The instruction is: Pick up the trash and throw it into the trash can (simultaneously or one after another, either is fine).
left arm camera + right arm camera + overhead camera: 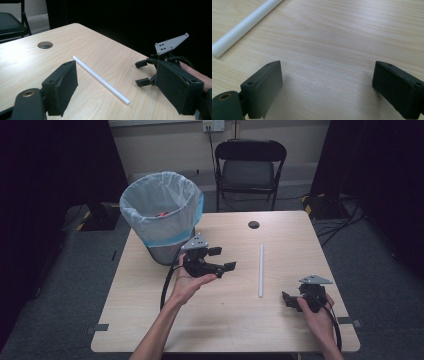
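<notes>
Because the right gripper (292, 301) rests spread and empty at the near right while the left gripper (222, 258), also spread and empty, hovers farther left, the white tube (260, 270) lying between them could roll away if a jaw clips it before closing.

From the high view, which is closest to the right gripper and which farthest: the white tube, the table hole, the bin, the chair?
From the right gripper:
1. White tube, just to its left on the table.
2. Table hole, near the far edge.
3. Bin, at the far left corner.
4. Chair, beyond the table.
</notes>
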`<move>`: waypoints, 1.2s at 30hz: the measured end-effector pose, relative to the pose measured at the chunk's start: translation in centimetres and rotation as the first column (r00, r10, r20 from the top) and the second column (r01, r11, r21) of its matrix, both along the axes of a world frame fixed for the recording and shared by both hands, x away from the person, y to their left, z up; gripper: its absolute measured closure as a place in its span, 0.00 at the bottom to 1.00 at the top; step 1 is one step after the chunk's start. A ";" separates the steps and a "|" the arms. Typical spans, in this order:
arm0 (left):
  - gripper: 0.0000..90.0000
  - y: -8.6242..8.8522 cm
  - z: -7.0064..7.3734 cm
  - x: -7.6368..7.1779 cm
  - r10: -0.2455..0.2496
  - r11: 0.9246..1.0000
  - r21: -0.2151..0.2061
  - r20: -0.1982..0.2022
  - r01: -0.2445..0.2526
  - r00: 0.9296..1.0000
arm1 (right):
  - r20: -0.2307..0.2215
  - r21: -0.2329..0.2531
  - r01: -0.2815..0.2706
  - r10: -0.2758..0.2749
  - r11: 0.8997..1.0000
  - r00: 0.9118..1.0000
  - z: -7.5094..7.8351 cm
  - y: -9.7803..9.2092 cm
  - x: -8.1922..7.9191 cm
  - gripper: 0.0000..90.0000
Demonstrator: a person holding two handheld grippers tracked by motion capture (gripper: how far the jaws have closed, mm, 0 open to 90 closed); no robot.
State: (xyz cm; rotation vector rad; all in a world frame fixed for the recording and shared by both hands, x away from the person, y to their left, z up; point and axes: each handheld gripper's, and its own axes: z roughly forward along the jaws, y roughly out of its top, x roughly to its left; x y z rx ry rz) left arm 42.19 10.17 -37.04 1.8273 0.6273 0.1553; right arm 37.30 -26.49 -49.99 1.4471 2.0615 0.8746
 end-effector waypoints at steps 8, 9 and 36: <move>0.20 -1.6 -1.6 -0.2 -0.023 0.999 0.032 -0.013 0.023 1.000 | -0.001 0.001 0.001 -0.001 1.000 1.000 0.0 0.0 0.0 0.09; 0.20 -1.6 -1.6 -0.2 -0.023 0.999 0.032 -0.013 0.023 1.000 | -0.001 0.001 0.001 -0.001 1.000 1.000 0.0 0.0 0.0 0.09; 0.22 -8.6 -9.4 0.9 -0.076 0.985 0.143 -0.139 0.096 0.987 | 0.000 0.000 0.000 0.000 1.000 1.000 0.0 0.0 0.0 0.09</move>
